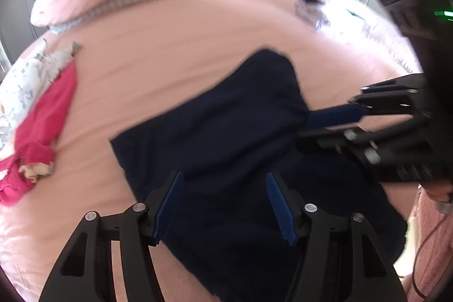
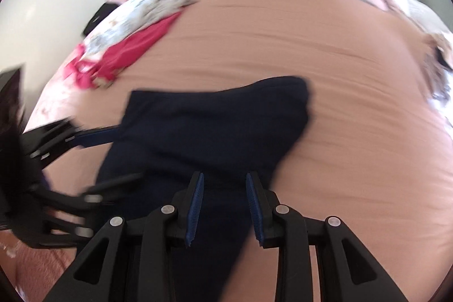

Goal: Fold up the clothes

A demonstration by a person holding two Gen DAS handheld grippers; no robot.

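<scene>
Left tongs (image 1: 225,207) wide apart, right tongs (image 2: 225,210) part-open, both empty above navy garment (image 1: 215,132).

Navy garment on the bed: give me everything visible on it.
The navy garment is dark, plain, soft-looking cloth lying mostly flat on the pink bedsheet, with one narrower rounded end pointing up the bed. Motion blur hides seams and type. Both tongs hang over it with jaws apart: left tongs, right tongs. Contact cannot be told.
</scene>
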